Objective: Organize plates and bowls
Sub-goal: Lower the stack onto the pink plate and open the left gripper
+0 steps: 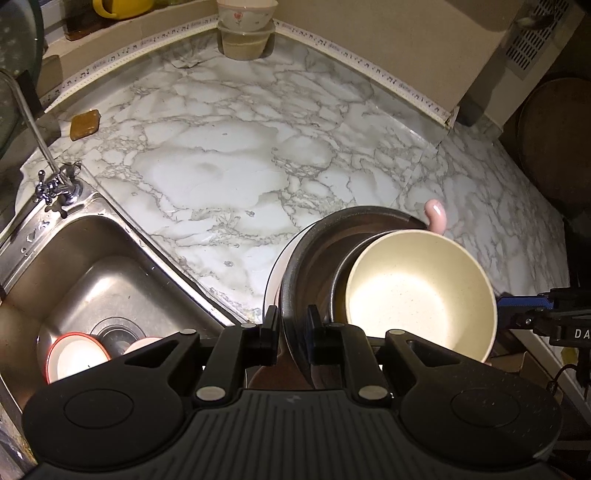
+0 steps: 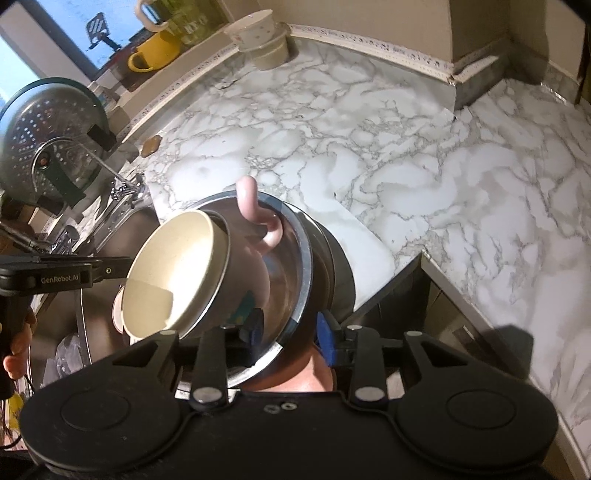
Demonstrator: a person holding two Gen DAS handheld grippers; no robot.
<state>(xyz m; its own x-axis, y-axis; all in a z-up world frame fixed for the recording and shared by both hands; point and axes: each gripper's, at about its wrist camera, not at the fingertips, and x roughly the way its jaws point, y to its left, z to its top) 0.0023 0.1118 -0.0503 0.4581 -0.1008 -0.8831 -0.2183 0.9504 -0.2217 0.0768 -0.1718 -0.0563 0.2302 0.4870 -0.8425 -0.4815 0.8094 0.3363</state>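
While stack hangs over counter edge [image 2: 388, 236] beside sink [image 1: 74, 266]: L gripper [image 1: 293, 332] fingers narrow, pinching rim of steel bowl [image 1: 314, 251]. R gripper [image 2: 291, 332] fingers wider apart, clamped across same steel bowl's [image 2: 295, 266] rim. Cream bowl [image 1: 417, 291] nested inside, tilted. Pink mug handle [image 2: 271, 236] sticks up betw bowls. Red-rimmed bowl [image 1: 75, 356] in sink. Floral bowl stack [image 1: 245, 29] at back corner.

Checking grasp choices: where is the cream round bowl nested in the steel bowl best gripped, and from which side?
Probably pinch the cream round bowl by its thin rim where it juts past the steel bowl, coming in over the open mouth. It sits tilted, and its lower wall is buried in the nest.
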